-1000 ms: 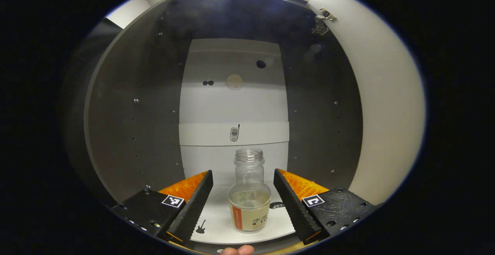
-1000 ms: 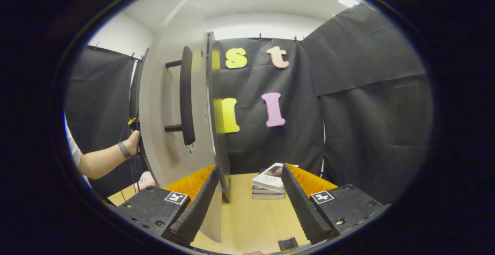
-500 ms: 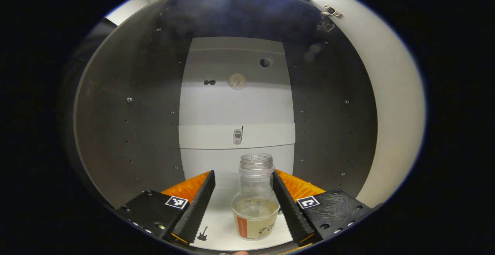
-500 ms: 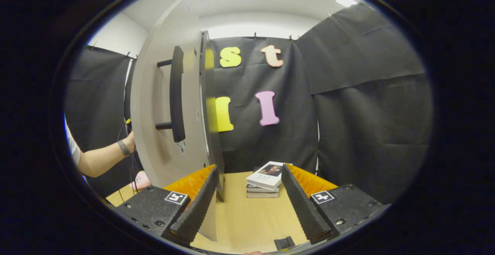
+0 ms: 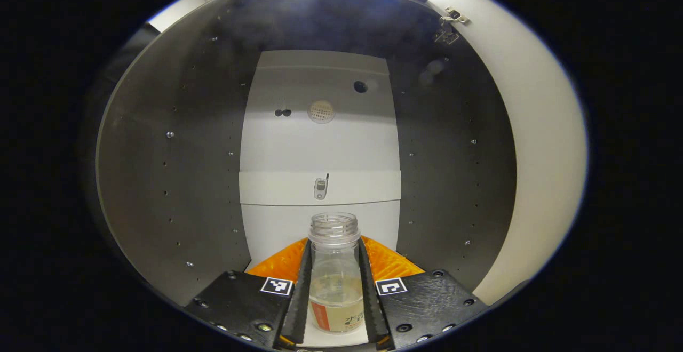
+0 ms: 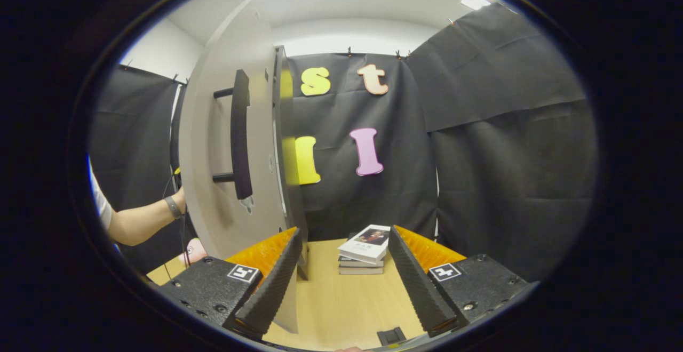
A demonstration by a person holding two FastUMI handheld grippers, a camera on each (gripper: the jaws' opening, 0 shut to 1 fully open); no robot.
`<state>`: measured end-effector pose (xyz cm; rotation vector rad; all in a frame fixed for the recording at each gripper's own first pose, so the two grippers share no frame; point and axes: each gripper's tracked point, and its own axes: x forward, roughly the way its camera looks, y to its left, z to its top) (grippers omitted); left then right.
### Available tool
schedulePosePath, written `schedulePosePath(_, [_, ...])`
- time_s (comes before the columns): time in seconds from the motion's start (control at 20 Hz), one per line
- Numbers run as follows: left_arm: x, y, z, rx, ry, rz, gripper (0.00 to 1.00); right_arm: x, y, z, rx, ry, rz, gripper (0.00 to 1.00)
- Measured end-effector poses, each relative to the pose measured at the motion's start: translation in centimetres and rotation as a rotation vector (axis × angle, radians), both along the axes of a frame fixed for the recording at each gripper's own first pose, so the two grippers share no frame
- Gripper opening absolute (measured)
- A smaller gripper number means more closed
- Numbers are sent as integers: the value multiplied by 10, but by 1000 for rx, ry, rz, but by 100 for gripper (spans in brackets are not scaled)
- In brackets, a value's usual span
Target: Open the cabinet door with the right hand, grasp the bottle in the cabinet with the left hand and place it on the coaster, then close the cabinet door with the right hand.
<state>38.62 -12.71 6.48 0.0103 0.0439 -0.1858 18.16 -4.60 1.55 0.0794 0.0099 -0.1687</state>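
In the left gripper view a clear, uncapped bottle (image 5: 335, 274) with a little liquid and a pale label stands on the white cabinet floor (image 5: 307, 335). My left gripper (image 5: 334, 243) is shut on it, both fingers pressing its sides. The open cabinet door (image 6: 216, 181) with its dark bar handle (image 6: 240, 133) stands edge-on at the left of the right gripper view. My right gripper (image 6: 344, 233) is open beside the door's edge, nothing between its fingers. A pink object (image 6: 193, 250) lies low behind the door; I cannot tell if it is the coaster.
Dark cabinet side walls (image 5: 176, 181) close in on both sides of the bottle, with a white back panel (image 5: 320, 144) behind. A door hinge (image 5: 451, 18) sits top right. A stack of books (image 6: 365, 248) lies on the wooden table (image 6: 347, 304). A person's forearm (image 6: 141, 221) reaches behind the door.
My left gripper's fingers have closed from wide open onto the bottle. The right gripper has stayed open, and the door has slid slightly left in its view.
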Motion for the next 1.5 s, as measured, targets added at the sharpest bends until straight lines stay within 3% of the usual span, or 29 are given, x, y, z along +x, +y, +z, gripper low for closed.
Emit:
schedulePosePath(0.05, [-2, 1, 0, -3, -1, 2, 39, 2, 0, -1, 2, 2, 4, 98])
schedulePosePath(0.65, [-86, 68, 20, 44, -54, 54, 39, 4, 22, 0, -11, 7, 83, 99])
schedulePosePath(0.9, [-141, 109, -10, 23, -10, 101, 39, 0, 32, 8, -31, -7, 107, 98])
schedulePosePath(1.35, [-229, 178, -86, -13, 19, 257, 39, -10, 41, 24, -30, -30, 116, 97])
schedulePosePath(1.4, [-238, 180, -97, -9, 26, 264, 29, -11, 42, 26, -31, -38, 116, 100])
schedulePosePath(1.45, [-248, 181, -111, 5, 37, 268, 39, -11, 44, 29, -30, -49, 120, 98])
schedulePosePath(1.5, [-258, 181, -127, 18, 50, 273, 39, -10, 45, 29, -26, -59, 124, 98])
